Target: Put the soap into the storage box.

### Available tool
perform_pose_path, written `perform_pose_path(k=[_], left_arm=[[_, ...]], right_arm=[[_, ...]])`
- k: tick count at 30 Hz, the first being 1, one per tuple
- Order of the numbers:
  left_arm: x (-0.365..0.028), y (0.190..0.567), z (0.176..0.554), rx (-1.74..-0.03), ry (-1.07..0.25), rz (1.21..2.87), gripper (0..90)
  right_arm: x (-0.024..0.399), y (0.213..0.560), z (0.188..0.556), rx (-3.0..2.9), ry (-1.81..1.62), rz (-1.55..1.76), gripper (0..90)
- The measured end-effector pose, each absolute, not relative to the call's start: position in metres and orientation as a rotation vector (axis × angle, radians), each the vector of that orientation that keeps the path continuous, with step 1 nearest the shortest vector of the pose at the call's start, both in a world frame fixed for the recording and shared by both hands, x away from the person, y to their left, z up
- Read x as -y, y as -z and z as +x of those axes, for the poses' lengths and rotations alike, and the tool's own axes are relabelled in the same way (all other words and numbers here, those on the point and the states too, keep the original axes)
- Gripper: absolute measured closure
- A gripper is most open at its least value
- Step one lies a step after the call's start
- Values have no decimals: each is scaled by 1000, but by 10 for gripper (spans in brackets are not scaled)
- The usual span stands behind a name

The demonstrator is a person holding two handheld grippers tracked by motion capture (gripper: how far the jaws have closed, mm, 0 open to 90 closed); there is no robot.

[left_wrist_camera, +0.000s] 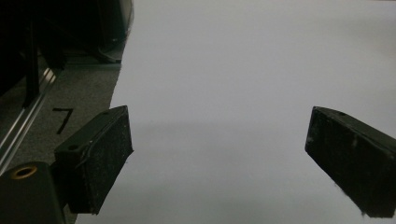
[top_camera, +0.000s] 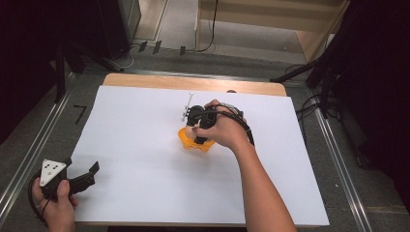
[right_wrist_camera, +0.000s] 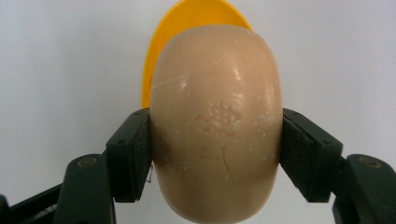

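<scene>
At the table's near left corner the left gripper (top_camera: 80, 178) rests on the white paper sheet (top_camera: 145, 145), its jaws wide apart with nothing between them; its lower body is hidden by the holding hand. Toward the middle, the right gripper (right_wrist_camera: 215, 154) is clamped on a beige soap bar (right_wrist_camera: 217, 121), held over a yellow soap dish (top_camera: 189, 140). From above, the person's right hand (top_camera: 225, 130) covers the soap and most of the dish.

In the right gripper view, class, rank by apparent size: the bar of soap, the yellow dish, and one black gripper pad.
1. Bar of soap, though nearest the camera.
2. Yellow dish, mostly hidden behind the soap, so its true size is unsure.
3. Gripper pad.
</scene>
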State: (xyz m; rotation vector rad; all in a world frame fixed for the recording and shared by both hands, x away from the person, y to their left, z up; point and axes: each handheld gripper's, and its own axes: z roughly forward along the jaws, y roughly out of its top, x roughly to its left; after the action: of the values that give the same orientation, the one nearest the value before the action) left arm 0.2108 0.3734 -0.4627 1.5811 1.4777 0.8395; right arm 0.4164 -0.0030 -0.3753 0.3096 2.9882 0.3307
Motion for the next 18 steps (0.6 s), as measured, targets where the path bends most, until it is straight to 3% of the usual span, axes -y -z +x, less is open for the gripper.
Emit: perform_pose_path(k=[18], left_arm=[[-373, 463, 211, -1479, -837, 1578, 77]], right_arm=[[0, 385, 424, -3045, -311, 358, 325]])
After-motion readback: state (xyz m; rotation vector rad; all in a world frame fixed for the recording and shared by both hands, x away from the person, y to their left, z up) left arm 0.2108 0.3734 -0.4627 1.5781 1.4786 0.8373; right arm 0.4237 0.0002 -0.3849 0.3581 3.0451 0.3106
